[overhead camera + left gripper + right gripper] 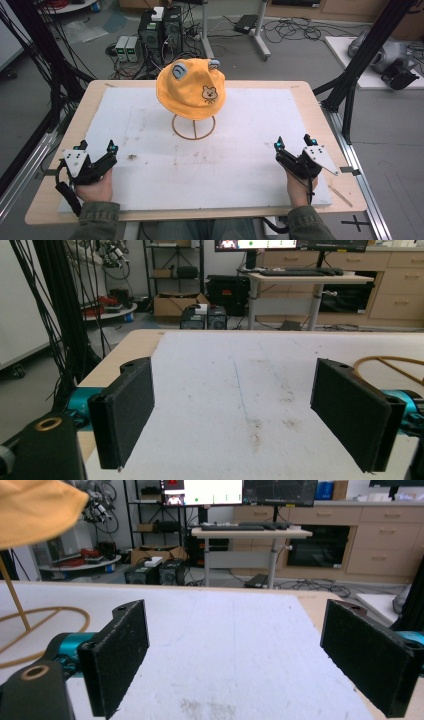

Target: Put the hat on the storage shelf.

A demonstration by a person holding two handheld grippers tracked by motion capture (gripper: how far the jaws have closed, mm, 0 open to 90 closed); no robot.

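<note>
An orange bucket hat (190, 89) with a bear patch and small grey ears hangs on a wire stand (194, 127) at the back middle of the white mat (200, 165). The hat's brim (35, 510) fills the top left corner of the right gripper view, above the stand's ring (30, 630). My left gripper (96, 147) rests at the mat's front left, open, nothing between its jaws. At the front right, my right gripper (294, 142) is open too and holds nothing. Both are well short of the hat.
The mat lies on a wooden table (310, 100). Black frame posts (360, 65) rise at the right and cables (45, 65) hang at the left. Computer boxes (160, 30) and a desk's legs (260, 35) stand on the floor beyond the far edge.
</note>
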